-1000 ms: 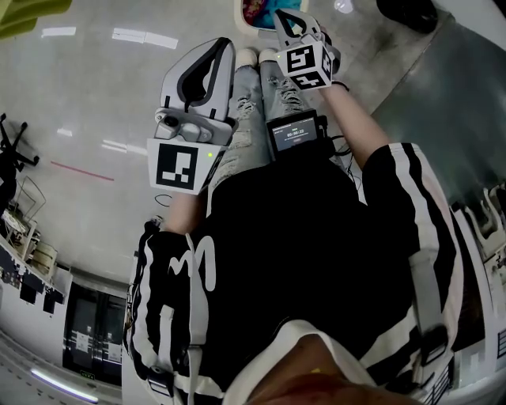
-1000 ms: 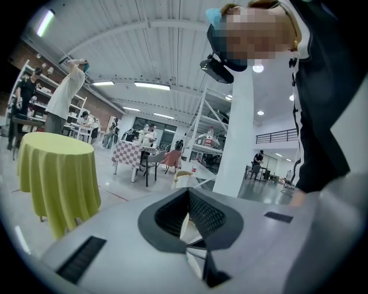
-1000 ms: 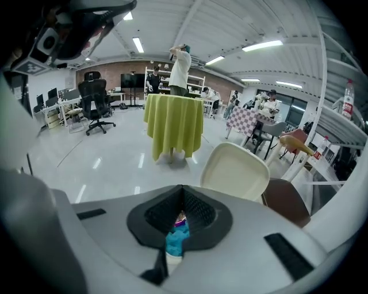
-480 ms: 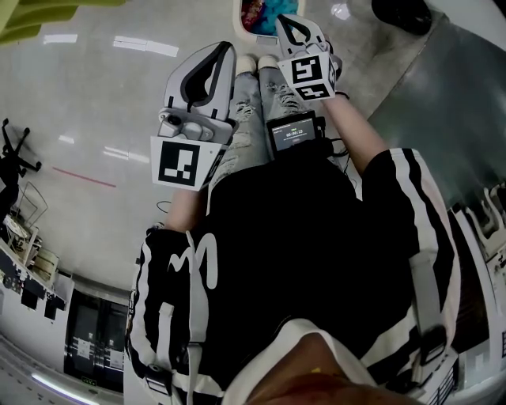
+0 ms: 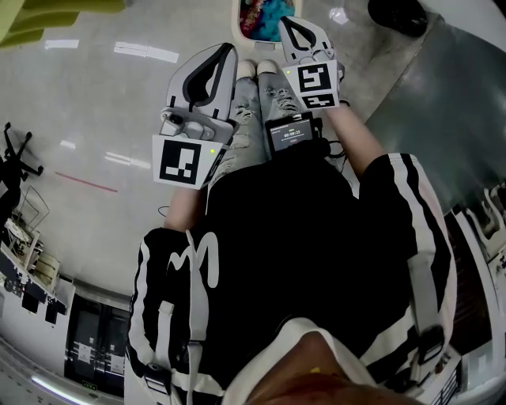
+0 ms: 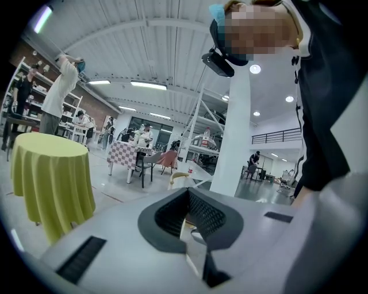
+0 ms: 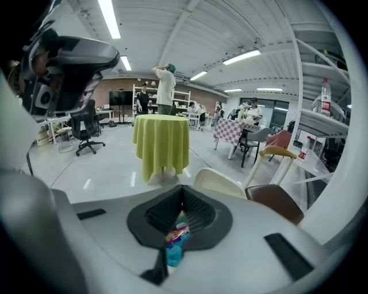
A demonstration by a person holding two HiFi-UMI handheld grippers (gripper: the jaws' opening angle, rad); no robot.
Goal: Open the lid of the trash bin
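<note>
The polished grey floor (image 5: 95, 95) fills the head view behind the person's black, white-striped top (image 5: 300, 237). The left gripper (image 5: 227, 52) is held out over the left thigh and points forward. In the left gripper view (image 6: 187, 191) its jaws are together at the tips, and the ribbed pads (image 6: 210, 213) enclose only an empty, leaf-shaped gap. The right gripper (image 5: 285, 23) is held further forward, with its tips at the near rim of the trash bin (image 5: 239, 17). In the right gripper view (image 7: 183, 189) its jaws are likewise together at the tips and clamp nothing. Only the bin's pink and teal contents (image 7: 173, 244) show through the gap between the pads. The trash bin stands on the floor just ahead of the person's shoes (image 5: 247, 67), at the top edge of the head view. Its mouth faces up and the contents lie exposed. The frame cuts off most of the bin, so its long axis cannot be determined. A cream rounded panel (image 7: 221, 182) sits just beyond the right jaw tips; whether it is the lid cannot be determined. A small screen unit (image 5: 291, 133) sits at the person's waist, between the two forearms.
</note>
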